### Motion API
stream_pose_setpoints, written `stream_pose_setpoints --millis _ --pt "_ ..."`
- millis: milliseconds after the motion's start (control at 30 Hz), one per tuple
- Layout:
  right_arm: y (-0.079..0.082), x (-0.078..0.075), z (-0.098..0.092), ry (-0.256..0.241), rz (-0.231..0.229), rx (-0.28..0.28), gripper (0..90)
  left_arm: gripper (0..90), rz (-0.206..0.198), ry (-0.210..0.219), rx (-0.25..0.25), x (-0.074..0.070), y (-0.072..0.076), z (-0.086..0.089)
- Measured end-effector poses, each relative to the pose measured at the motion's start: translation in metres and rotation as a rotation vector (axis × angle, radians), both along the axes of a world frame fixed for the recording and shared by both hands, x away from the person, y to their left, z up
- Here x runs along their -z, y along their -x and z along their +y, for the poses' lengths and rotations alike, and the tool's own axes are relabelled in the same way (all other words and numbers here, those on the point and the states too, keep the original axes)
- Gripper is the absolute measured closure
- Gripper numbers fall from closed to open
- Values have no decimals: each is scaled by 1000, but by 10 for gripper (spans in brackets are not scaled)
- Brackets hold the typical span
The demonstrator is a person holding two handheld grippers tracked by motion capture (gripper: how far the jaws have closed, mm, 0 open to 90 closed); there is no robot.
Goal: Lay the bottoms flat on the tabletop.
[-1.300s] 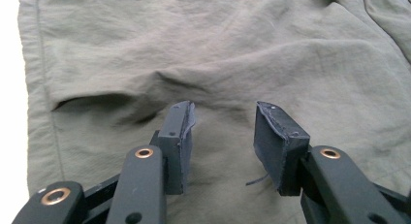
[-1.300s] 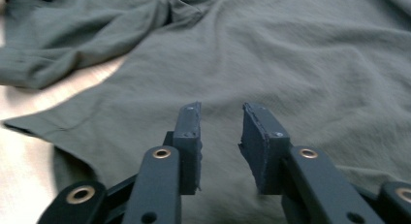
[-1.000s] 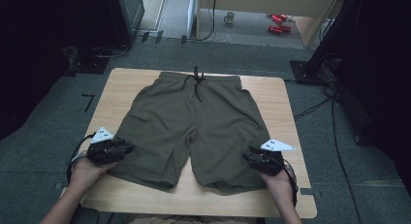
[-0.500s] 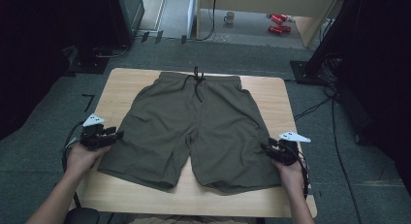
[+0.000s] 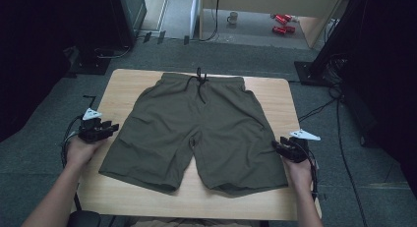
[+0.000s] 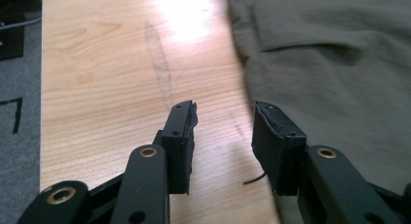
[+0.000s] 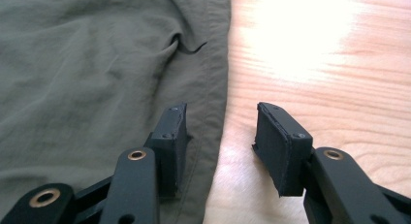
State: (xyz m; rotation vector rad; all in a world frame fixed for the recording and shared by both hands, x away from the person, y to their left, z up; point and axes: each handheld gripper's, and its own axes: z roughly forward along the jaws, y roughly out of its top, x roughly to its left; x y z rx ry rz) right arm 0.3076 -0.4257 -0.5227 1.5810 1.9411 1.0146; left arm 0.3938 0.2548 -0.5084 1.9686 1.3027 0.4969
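Olive green shorts (image 5: 196,133) lie flat on the wooden table (image 5: 275,94), waistband and black drawstring (image 5: 200,82) at the far side. My left gripper (image 5: 110,127) is open beside the shorts' left edge, over bare wood. In the left gripper view the left gripper (image 6: 223,124) is empty, with the shorts (image 6: 339,64) to its right. My right gripper (image 5: 276,146) hovers open at the right leg's outer seam. In the right gripper view the right gripper (image 7: 220,124) straddles the seam of the shorts (image 7: 97,64), and nothing is pinched.
Grey carpet (image 5: 44,153) surrounds the table. Cables (image 5: 319,106) trail on the floor at the right. A dark stand base (image 5: 91,65) sits at the far left. Red cans (image 5: 282,18) and a mug (image 5: 232,18) lie on the floor beyond the table.
Both hands have drawn outward from the lower leg hems to the shorts' outer side edges and slightly farther from the front edge. The shorts stay flat.
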Motion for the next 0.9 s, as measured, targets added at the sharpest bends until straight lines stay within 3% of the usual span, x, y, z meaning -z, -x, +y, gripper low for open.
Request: stream_pose_setpoints --millis 233,300,467,700,900 --pt "-4 1 2 59 -7 8 468 526 -37 12 -8 7 0 0" --pt "-4 1 5 75 -8 9 429 511 -39 -8 -9 7 1 -2" --pt "-3 1 6 75 2 16 339 430 -44 -47 -9 7 3 -9" --pt "-4 2 7 81 14 35 254 395 -43 -49 -33 7 7 -11" --pt "-4 2 6 81 16 39 242 386 -42 -49 -39 8 8 -12"
